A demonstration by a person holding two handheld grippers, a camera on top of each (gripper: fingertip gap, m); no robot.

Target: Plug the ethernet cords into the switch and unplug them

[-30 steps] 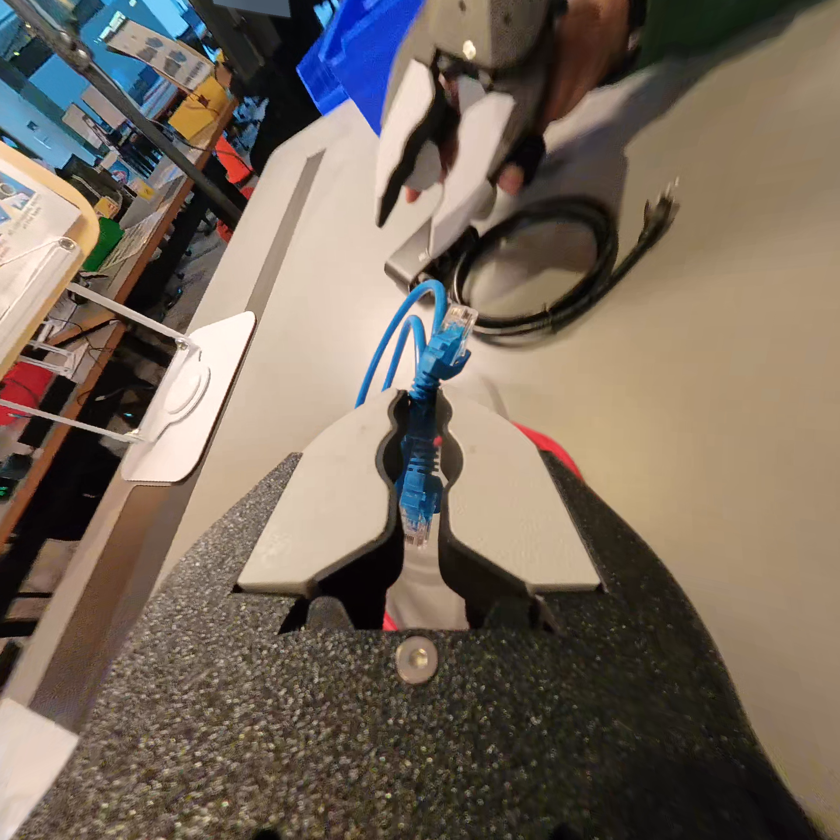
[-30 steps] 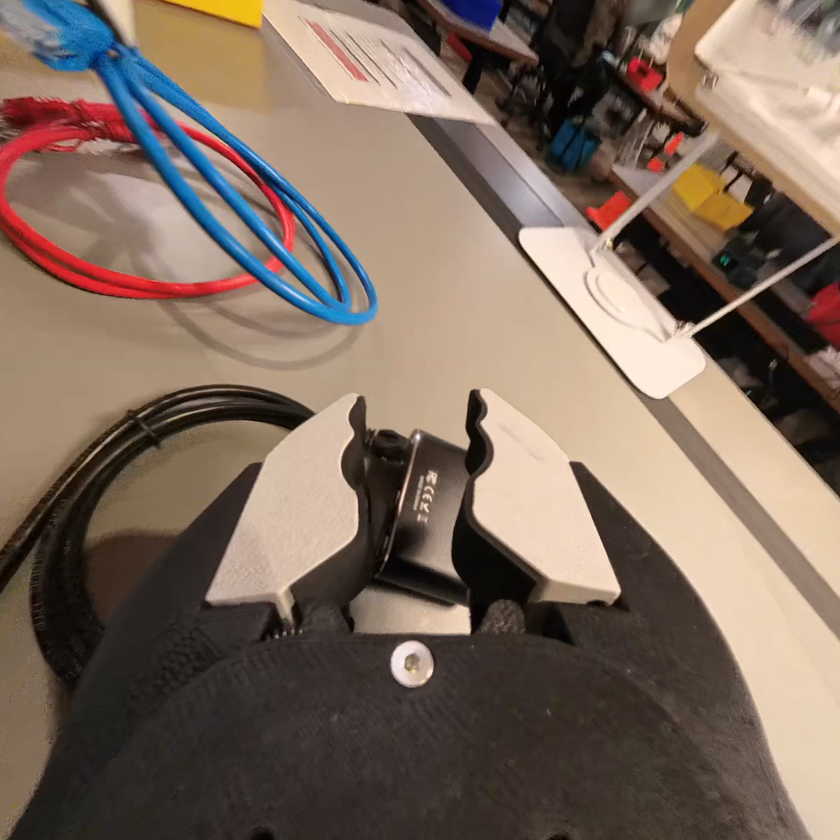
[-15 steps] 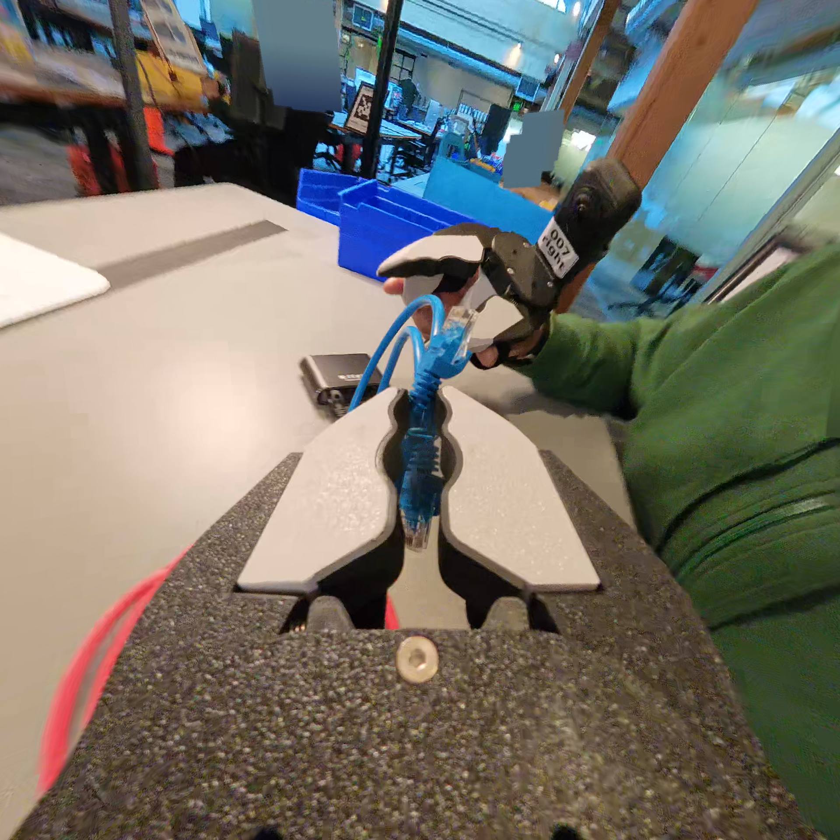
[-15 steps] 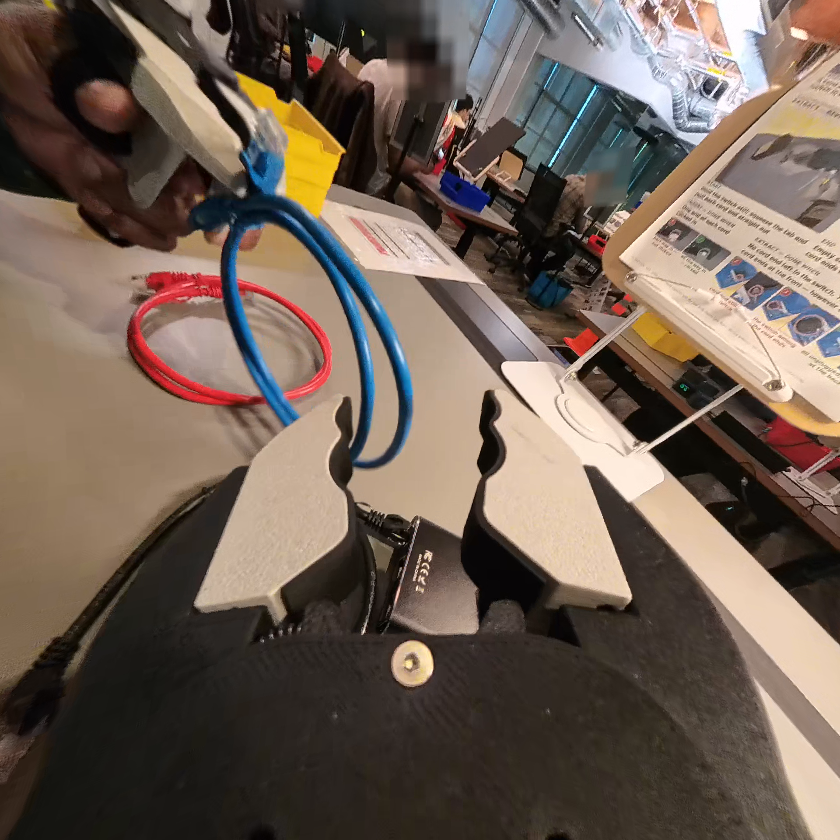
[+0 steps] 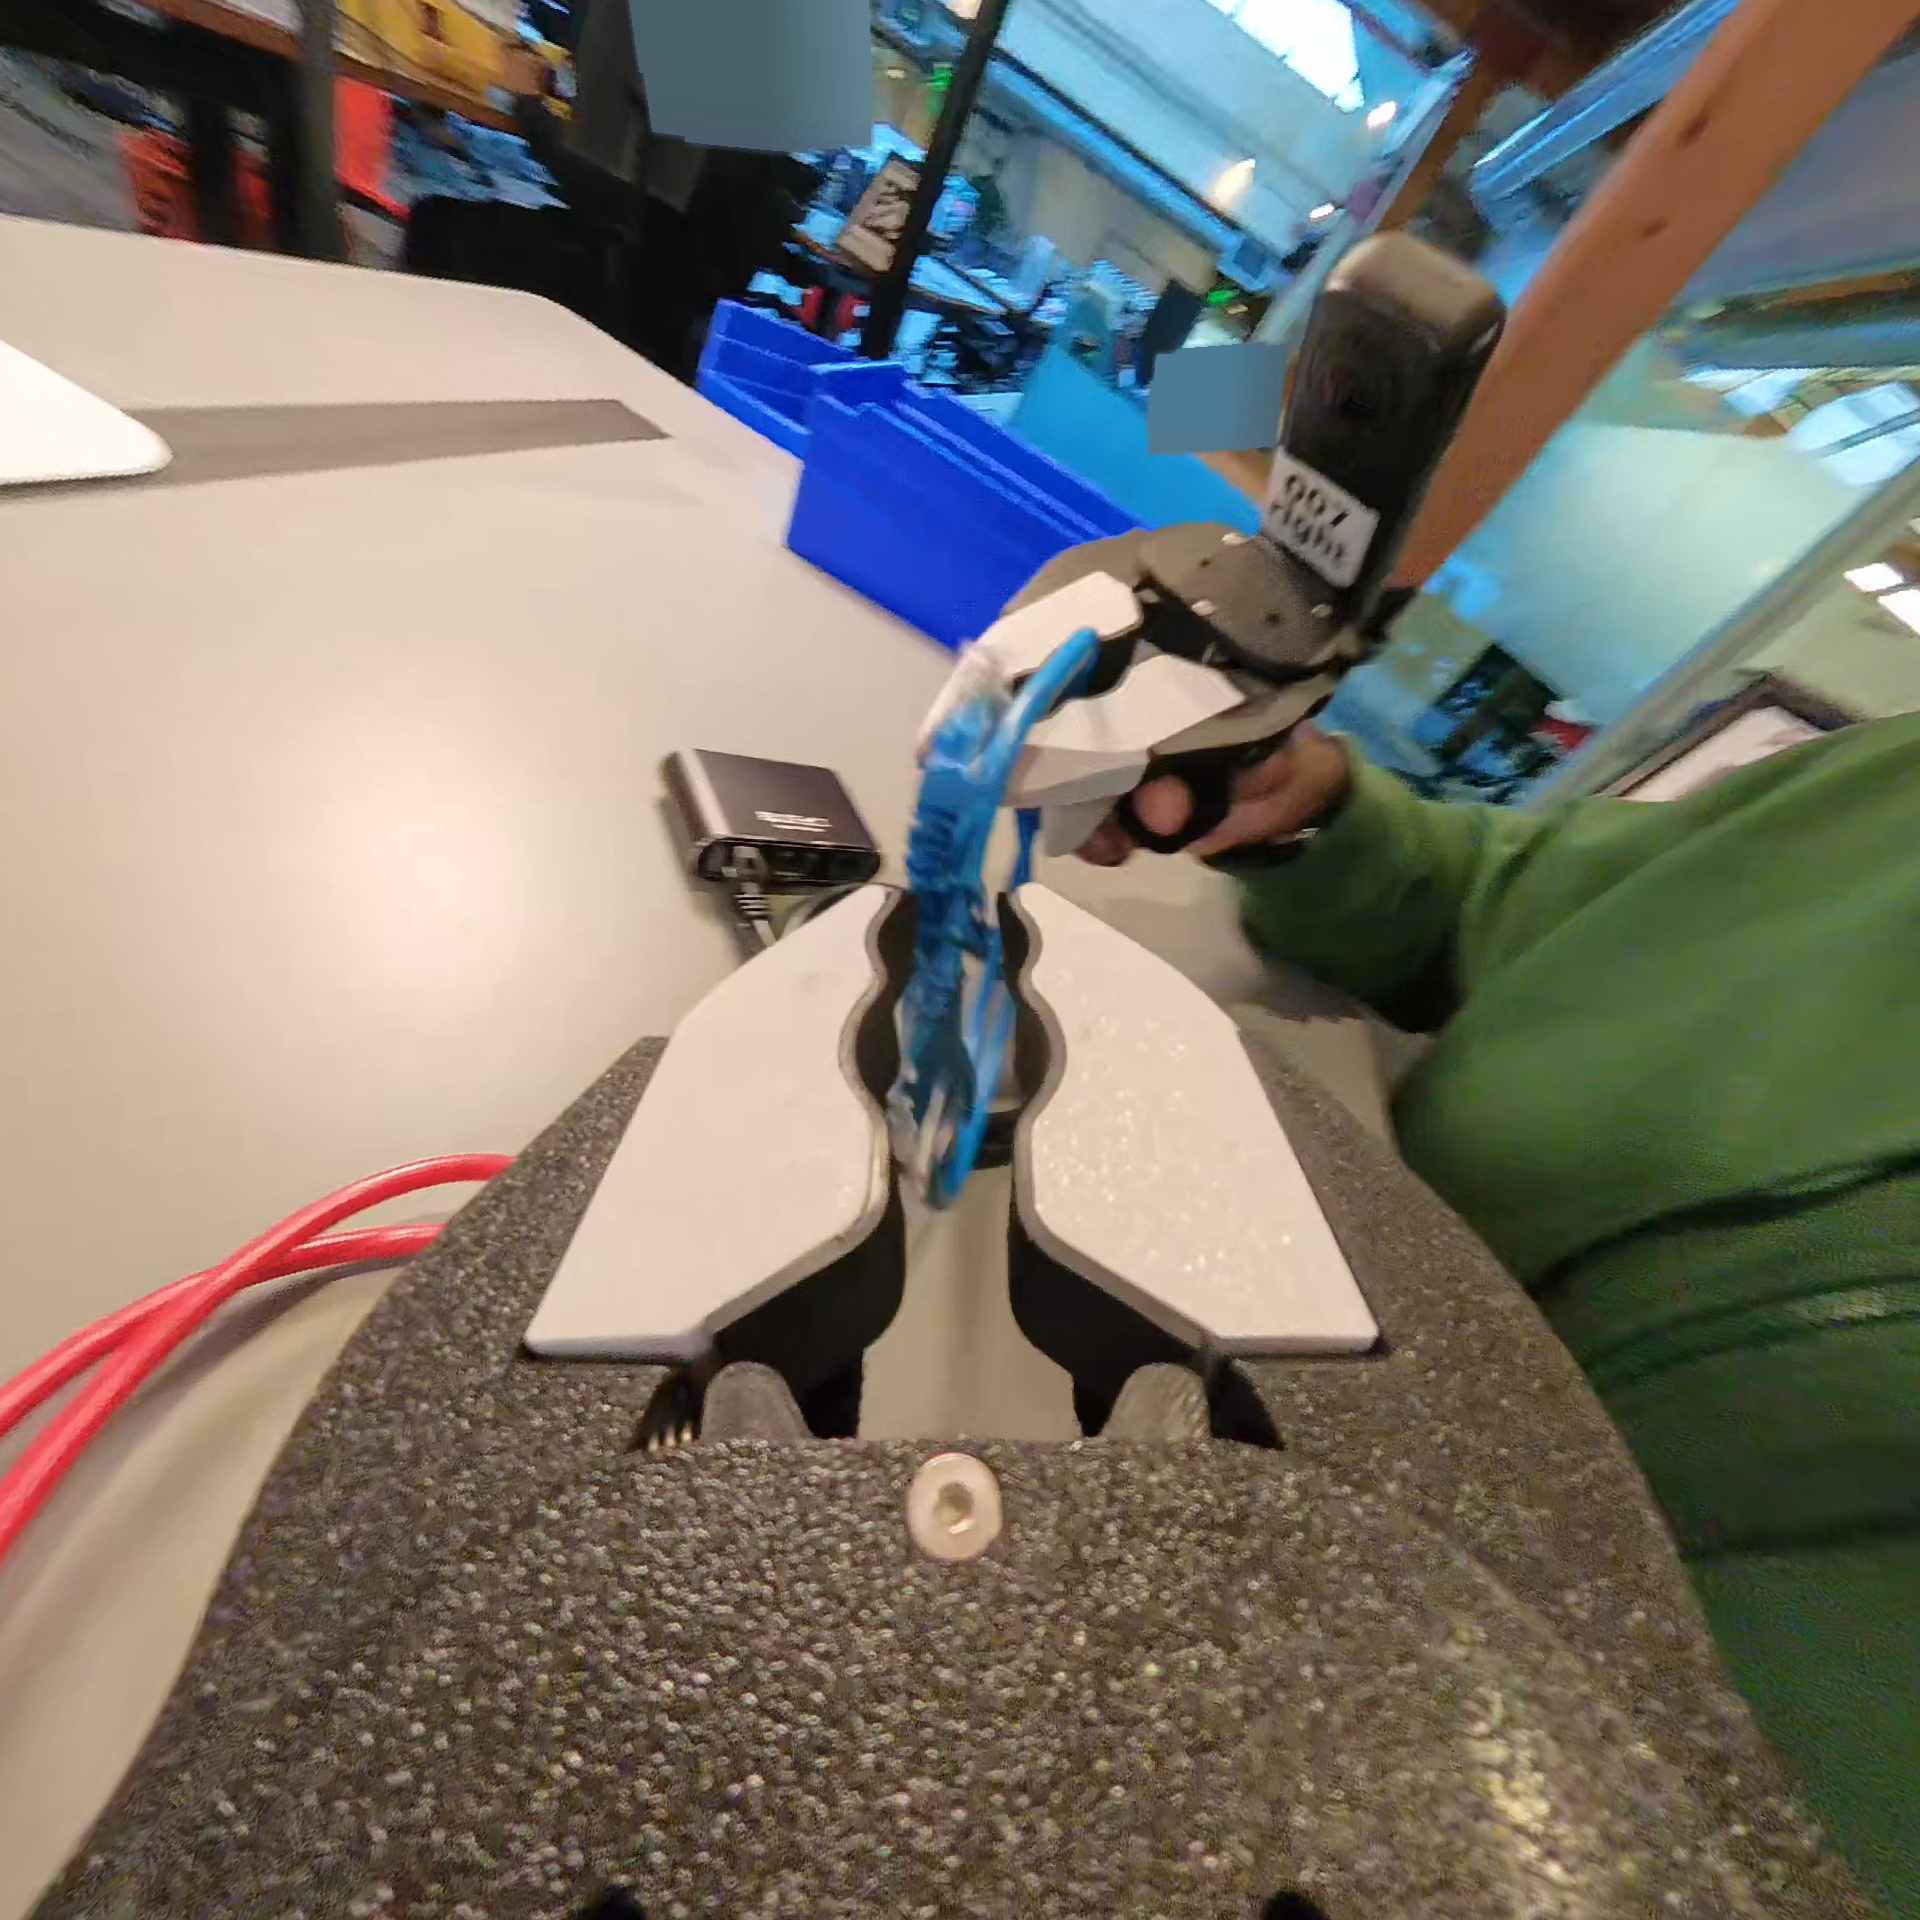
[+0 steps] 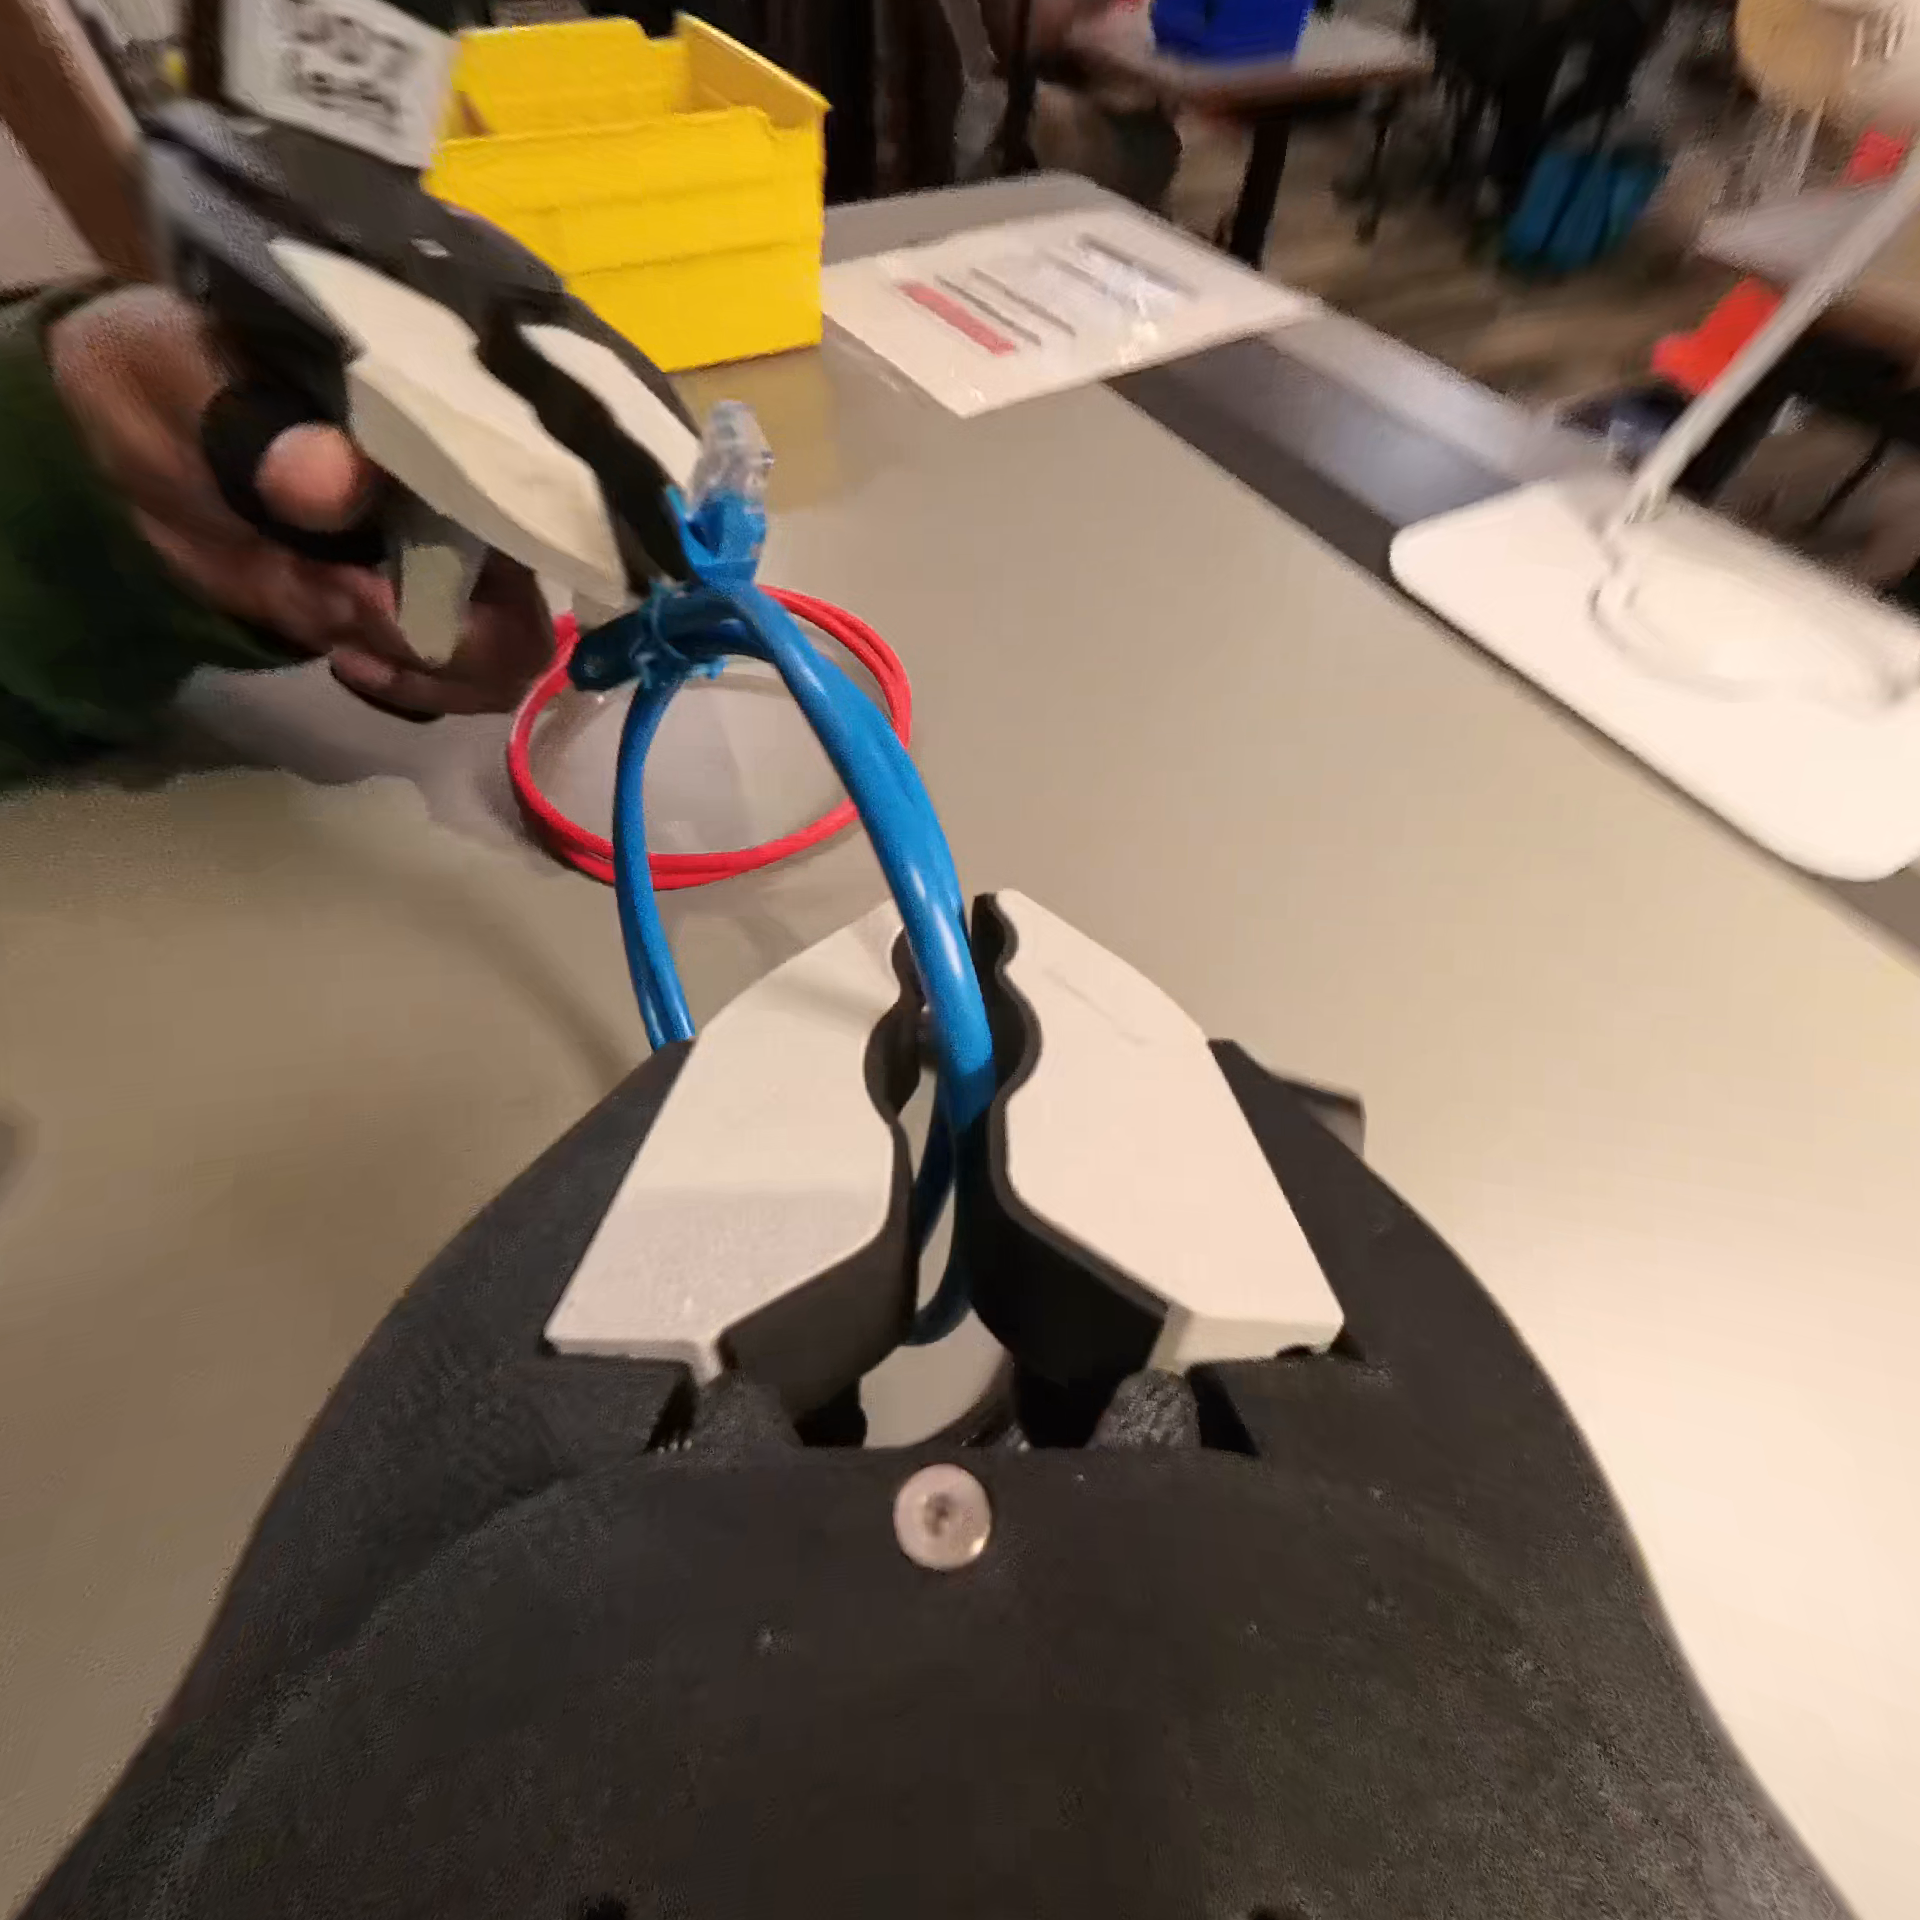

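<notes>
The blue ethernet cord (image 5: pixel 951 997) hangs between both grippers above the grey table. My left gripper (image 5: pixel 948 899) is shut on the cord's bundled plug ends; one clear plug (image 6: pixel 732 447) sticks up past its tips in the right wrist view. My right gripper (image 6: pixel 943 909) is shut on the cord's loop (image 6: pixel 894 790), and it also shows in the left wrist view (image 5: pixel 997 686). The small black switch (image 5: pixel 769 821) lies on the table beyond the left gripper, with a black lead plugged into it. A coiled red ethernet cord (image 6: pixel 717 748) lies on the table under the blue one.
Blue bins (image 5: pixel 914 499) stand at the far table edge and yellow bins (image 6: pixel 634 197) at the other end. A white stand base (image 6: pixel 1662 686) and a laminated sheet (image 6: pixel 1049 301) lie along the side. A person's green sleeve (image 5: pixel 1662 1039) fills the right of the left wrist view. The grippers' ends are close to 8 cm from one another. The small black switch (image 5: pixel 769 821) is closer to my right gripper, around 9 cm from its tips; the left tips are 15 cm off.
My right gripper has lifted away from the switch, moved to the hanging blue loop and shut on it. My left gripper has kept its hold on the blue plug ends.
</notes>
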